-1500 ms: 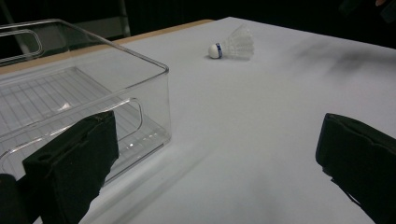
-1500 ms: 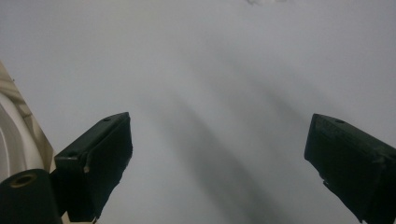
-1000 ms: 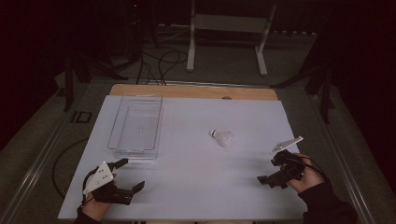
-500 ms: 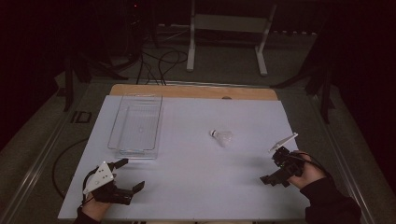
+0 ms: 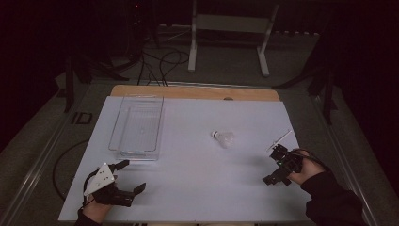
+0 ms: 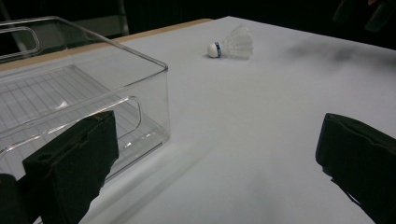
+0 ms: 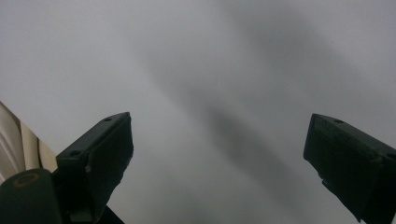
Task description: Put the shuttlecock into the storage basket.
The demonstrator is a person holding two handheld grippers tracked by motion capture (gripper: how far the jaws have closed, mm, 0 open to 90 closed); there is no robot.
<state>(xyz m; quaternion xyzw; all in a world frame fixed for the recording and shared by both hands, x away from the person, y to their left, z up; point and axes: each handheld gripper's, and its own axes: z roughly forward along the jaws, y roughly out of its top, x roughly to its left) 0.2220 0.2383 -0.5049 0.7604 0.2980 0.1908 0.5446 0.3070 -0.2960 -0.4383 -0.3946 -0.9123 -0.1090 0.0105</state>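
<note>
Both tongs gaping, empty – shuttlecock [image 6: 232, 44] blue band, no legible txt.

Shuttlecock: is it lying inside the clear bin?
No, the shuttlecock lies on its side on the white table surface, apart from the clear bin, which is empty.

Dark lab: white-covered table [image 5: 188, 188], floor cables [image 5: 160, 59], metal stand [image 5: 230, 28].
</note>
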